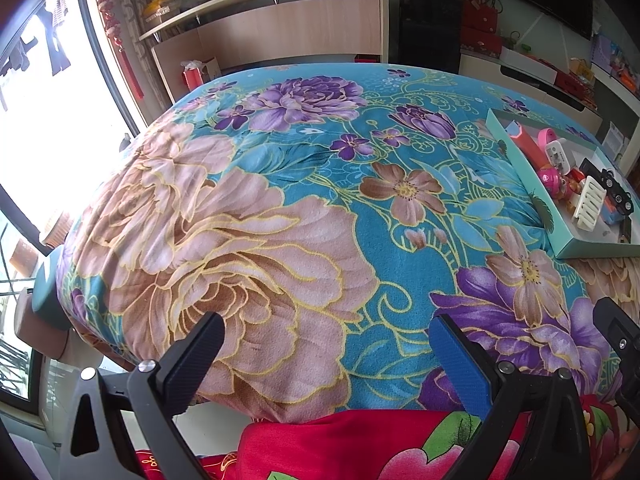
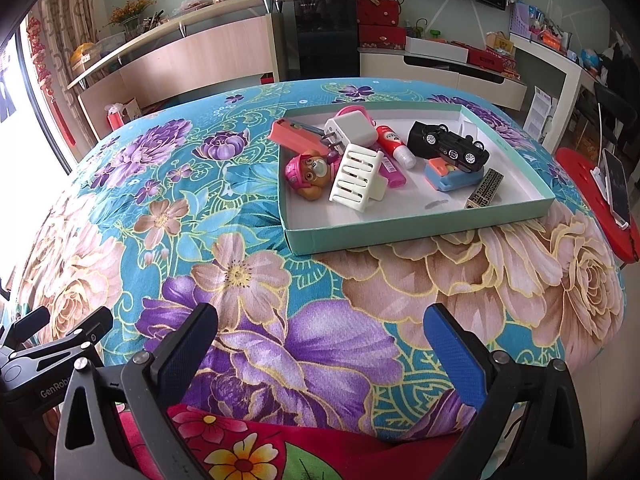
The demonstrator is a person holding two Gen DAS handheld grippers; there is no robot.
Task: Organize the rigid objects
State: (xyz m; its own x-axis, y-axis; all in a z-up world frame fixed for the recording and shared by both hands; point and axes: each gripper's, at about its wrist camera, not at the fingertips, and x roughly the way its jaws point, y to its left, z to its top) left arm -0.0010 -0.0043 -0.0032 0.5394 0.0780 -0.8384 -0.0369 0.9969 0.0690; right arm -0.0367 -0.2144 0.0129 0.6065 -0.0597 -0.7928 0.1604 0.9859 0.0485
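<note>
wide stretch of floral blanket (image 2: 248, 216) bare between both grippers and the teal tray (image 2: 420, 230); open approach from the near side. left gripper (image 1: 328, 356) and right gripper (image 2: 320, 344) both spread, nothing between the fingers. the tray's low wall rings the pile. inside, far half crowded: white slotted rack (image 2: 356, 176) leaning over the pink pup figure (image 2: 308, 174), overturned black toy car (image 2: 450, 146) on a blue block (image 2: 454, 176). near strip of the tray floor bare. red stool (image 2: 592, 188) beside the right edge.
</note>
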